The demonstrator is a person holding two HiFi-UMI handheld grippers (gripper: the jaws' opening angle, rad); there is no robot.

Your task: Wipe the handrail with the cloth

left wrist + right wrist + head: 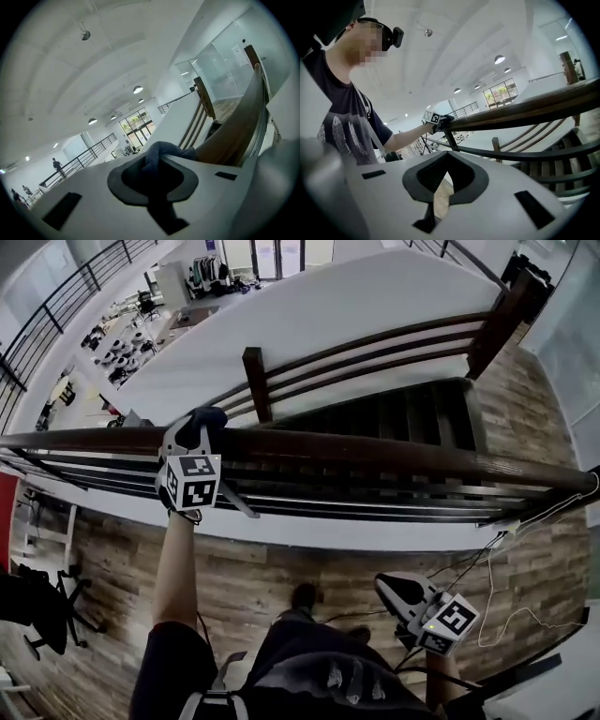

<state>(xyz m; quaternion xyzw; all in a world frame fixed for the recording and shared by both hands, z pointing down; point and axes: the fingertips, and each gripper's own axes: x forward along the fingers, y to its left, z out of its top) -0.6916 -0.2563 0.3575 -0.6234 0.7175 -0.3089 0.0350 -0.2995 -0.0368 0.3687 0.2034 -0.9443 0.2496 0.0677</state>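
A dark wooden handrail runs across the head view from left to right. A dark blue cloth lies bunched on top of it at the left. My left gripper is shut on that cloth and rests against the rail. In the left gripper view the cloth bulges out between the jaws, with the rail stretching away to the right. My right gripper hangs low by the person's hip, shut and empty, well below the rail. The right gripper view looks along the handrail toward the left gripper.
Thin metal bars run under the rail. Beyond it a staircase with a second wooden railing descends. I stand on a wood-plank floor. Cables trail at the right, and an office chair sits at the left.
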